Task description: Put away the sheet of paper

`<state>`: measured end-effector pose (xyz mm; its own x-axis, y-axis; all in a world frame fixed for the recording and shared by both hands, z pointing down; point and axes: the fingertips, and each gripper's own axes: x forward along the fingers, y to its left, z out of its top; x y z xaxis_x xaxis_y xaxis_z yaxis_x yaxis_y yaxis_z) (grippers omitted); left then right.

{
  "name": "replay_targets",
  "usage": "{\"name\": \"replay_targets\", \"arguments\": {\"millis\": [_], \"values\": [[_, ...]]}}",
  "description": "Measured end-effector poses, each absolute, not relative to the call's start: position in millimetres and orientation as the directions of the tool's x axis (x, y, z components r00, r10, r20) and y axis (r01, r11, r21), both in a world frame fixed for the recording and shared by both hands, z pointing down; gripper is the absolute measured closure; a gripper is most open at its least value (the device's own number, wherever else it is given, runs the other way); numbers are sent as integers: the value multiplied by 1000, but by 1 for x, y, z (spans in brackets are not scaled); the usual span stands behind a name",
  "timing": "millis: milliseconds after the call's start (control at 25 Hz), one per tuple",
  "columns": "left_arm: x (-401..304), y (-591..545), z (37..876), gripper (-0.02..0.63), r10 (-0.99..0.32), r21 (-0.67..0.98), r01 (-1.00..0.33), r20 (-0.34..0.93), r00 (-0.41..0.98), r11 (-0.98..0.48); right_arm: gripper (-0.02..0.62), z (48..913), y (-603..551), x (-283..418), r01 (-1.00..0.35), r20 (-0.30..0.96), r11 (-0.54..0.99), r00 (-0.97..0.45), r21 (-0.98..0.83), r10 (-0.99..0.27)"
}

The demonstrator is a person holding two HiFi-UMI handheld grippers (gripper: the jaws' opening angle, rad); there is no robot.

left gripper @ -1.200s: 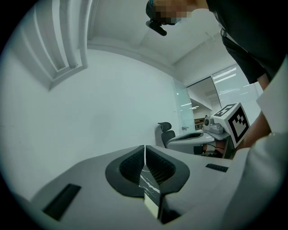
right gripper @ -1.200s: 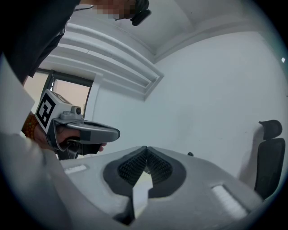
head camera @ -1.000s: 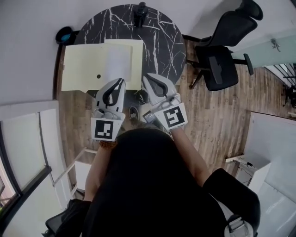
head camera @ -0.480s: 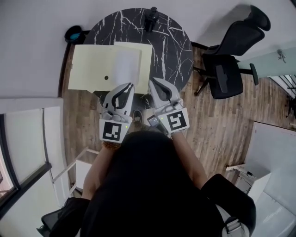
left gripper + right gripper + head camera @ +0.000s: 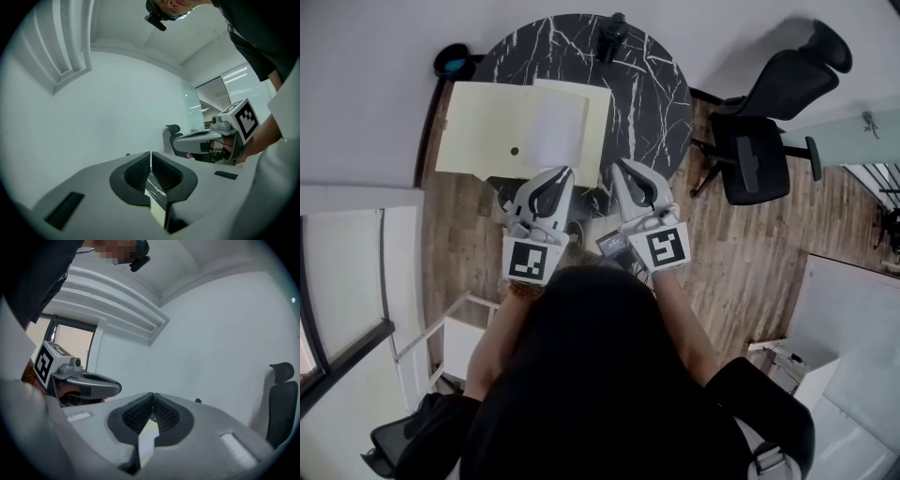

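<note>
The white sheet of paper (image 5: 558,131) lies on the open pale yellow card folder (image 5: 483,141) at the left of the round black marble table (image 5: 647,94). The left gripper (image 5: 561,174) and right gripper (image 5: 624,169) hover side by side at the table's near edge, each with its jaws pressed together on nothing

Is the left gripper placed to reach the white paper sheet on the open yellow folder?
Probably yes: the white sheet of paper lies uncovered on the pale yellow open folder, just ahead of the left gripper, nothing between. Its jaws are shut, so open first.
</note>
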<state>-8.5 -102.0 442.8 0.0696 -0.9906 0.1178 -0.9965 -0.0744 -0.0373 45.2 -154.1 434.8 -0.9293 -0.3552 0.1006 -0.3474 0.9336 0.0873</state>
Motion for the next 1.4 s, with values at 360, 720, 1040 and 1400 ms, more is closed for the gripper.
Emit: {"name": "replay_targets", "arguments": {"millis": [360, 720, 1040, 1400], "values": [[-9, -101, 442, 586, -992, -43, -997, 108, 64, -69, 597, 431, -152, 41, -333, 93, 938, -935, 100, -342], [-12, -100, 446, 586, -991, -24, -997, 119, 66, -69, 597, 432, -151, 37, -328, 105, 938, -935, 109, -339], [-12, -102, 447, 586, -990, -15, -997, 123, 71, -73, 597, 434, -149, 34, -314, 112, 943, -939, 106, -325], [-11, -108, 451, 586, -989, -14, -997, 126, 77, -80, 597, 435, -153, 29, -299, 114, 948, -944, 107, -311]]}}
